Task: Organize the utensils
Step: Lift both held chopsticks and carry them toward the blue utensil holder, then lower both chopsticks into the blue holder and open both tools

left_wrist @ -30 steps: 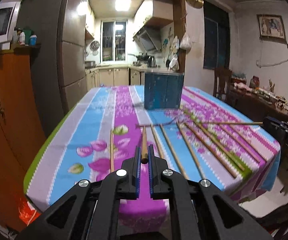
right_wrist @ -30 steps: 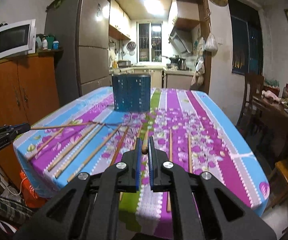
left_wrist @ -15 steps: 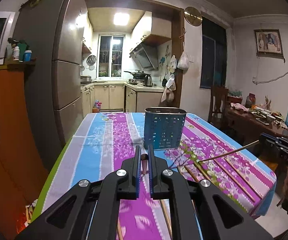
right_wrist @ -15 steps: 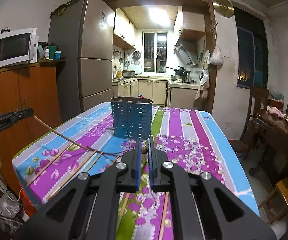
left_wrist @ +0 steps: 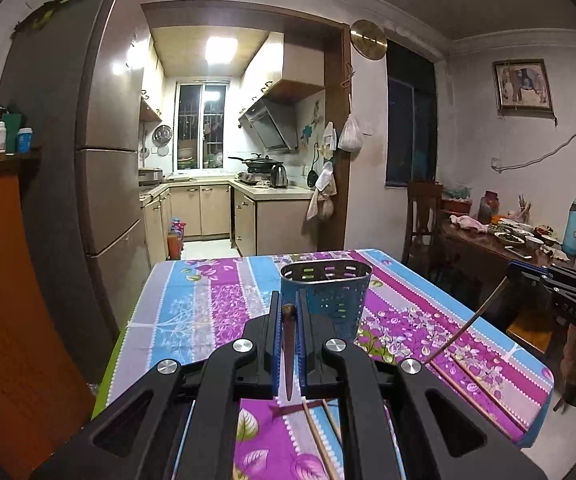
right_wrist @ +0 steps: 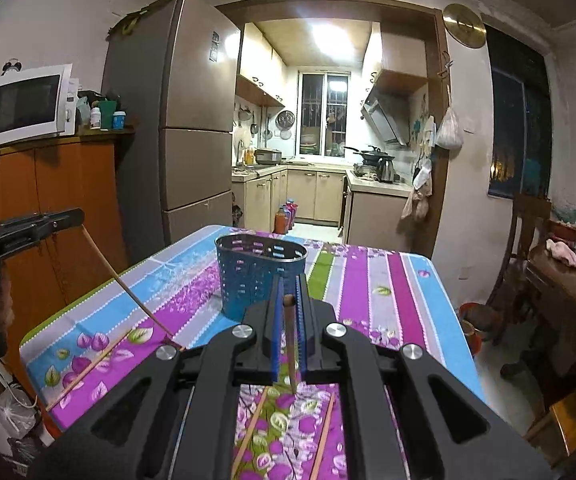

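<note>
A blue perforated metal utensil holder (left_wrist: pixel 325 300) (right_wrist: pixel 262 276) stands upright on the floral tablecloth, just beyond both grippers. My left gripper (left_wrist: pixel 288 300) is shut on a wooden chopstick (left_wrist: pixel 288 344), whose butt end shows between the blue pads. In the right wrist view that gripper (right_wrist: pixel 76 214) holds its chopstick (right_wrist: pixel 128 288) slanting down to the cloth. My right gripper (right_wrist: pixel 288 284) is shut on another chopstick (right_wrist: pixel 289 340). In the left wrist view it (left_wrist: pixel 528 270) is at the right, its chopstick (left_wrist: pixel 464 328) hanging down. Several more chopsticks (left_wrist: pixel 316 432) (right_wrist: pixel 88 368) lie on the table.
The table (left_wrist: pixel 184 304) has its left edge by an orange cupboard (right_wrist: pixel 68 192) and a tall fridge (right_wrist: pixel 192 120). A dark side table (left_wrist: pixel 488 240) with dishes and a chair (left_wrist: pixel 420 216) stand to the right. A kitchen opens beyond the far edge.
Both grippers have risen off the cloth and moved toward the holder, each lifting its chopstick, whose far end now slants down. The holder looks nearer and I see its rim from above.
</note>
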Tool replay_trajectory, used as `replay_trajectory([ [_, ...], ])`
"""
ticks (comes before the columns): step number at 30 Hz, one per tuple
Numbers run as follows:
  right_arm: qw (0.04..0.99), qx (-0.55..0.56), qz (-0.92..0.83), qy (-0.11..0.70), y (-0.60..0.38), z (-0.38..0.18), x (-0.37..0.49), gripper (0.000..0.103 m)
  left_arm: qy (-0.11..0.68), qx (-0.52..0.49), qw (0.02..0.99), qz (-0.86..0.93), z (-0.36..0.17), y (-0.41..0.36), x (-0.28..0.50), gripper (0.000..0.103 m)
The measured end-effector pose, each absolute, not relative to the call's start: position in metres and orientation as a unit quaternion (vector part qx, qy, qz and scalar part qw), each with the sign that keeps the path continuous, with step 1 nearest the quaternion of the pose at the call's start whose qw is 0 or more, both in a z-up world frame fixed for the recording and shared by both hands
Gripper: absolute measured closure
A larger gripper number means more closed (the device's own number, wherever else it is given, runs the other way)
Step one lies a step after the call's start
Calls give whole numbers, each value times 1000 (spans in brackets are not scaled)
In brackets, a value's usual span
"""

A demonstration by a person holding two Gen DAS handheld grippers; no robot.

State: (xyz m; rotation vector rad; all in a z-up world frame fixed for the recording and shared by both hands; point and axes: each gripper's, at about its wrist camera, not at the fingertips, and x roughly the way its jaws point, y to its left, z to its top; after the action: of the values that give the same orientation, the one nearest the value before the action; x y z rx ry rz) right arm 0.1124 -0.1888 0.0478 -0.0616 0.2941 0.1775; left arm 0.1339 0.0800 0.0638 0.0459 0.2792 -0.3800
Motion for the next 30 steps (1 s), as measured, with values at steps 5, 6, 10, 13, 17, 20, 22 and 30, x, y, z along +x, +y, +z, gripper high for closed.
replay_trajectory([
  [5,985,-30,99,141,-188,61,123,98,125,28,972,-196,79,70,141,95],
  [6,985,-30,102,139,-187,64,125,98,122,27,972,-199,81,69,141,95],
  [10,985,-32,108,129,-185,77,131,98,103,29,972,-211,96,58,140,95],
  [13,986,-33,110,125,-185,85,138,98,93,33,971,-217,101,51,142,95],
  [17,987,-35,113,107,-186,106,153,98,77,35,971,-224,116,39,155,95],
  [20,990,-41,110,81,-185,130,167,98,56,39,972,-226,135,26,171,95],
  [22,992,-45,105,53,-184,153,180,98,37,45,973,-225,151,17,183,95],
  [30,994,-22,109,0,-182,198,242,98,-10,41,976,-213,186,-8,250,95],
])
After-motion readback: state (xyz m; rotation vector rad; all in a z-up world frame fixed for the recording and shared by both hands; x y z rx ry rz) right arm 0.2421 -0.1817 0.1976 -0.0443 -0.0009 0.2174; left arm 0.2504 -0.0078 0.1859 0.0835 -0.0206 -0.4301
